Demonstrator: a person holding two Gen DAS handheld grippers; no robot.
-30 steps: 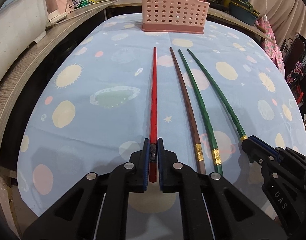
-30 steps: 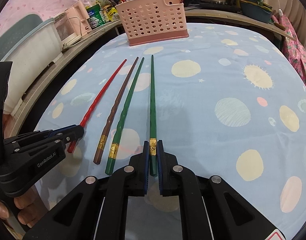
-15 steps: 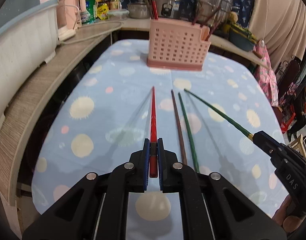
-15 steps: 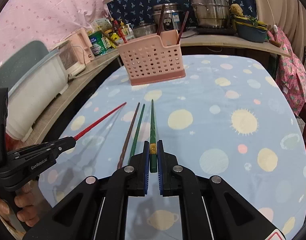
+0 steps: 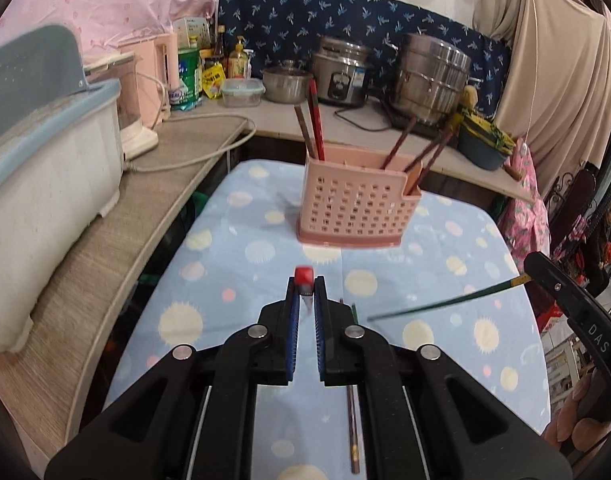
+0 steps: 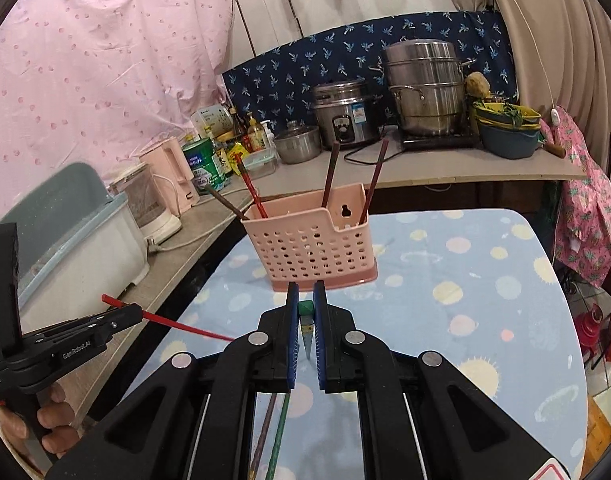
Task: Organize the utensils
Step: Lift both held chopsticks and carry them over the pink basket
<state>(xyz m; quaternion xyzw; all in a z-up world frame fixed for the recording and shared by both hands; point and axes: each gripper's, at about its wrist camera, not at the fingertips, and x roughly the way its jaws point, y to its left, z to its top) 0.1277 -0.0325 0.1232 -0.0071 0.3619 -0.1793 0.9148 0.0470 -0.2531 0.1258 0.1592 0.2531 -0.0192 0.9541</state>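
My left gripper (image 5: pixel 304 286) is shut on a red chopstick (image 5: pixel 304 276), raised above the table with its thick end up; it also shows in the right wrist view (image 6: pixel 185 325). My right gripper (image 6: pixel 305 300) is shut on a green chopstick (image 6: pixel 306 309), also lifted, seen in the left wrist view (image 5: pixel 445 303). A pink perforated utensil basket (image 5: pixel 355 204) stands at the table's far end with several chopsticks in it. A brown chopstick (image 5: pixel 351 404) and another green chopstick (image 6: pixel 277 436) lie on the blue spotted tablecloth (image 5: pixel 233 264).
A counter wraps the left and far sides with a white dish bin (image 5: pixel 45 168), a pink kettle (image 5: pixel 161 76), bottles, a rice cooker (image 5: pixel 341 76) and a steel steamer pot (image 5: pixel 431 80). The table's right edge drops off near floral cloth (image 6: pixel 581 216).
Both grippers rose from the table and tilted up, each lifting its chopstick off the cloth. The held chopsticks now point steeply downward; the brown and second green chopsticks stayed on the table.
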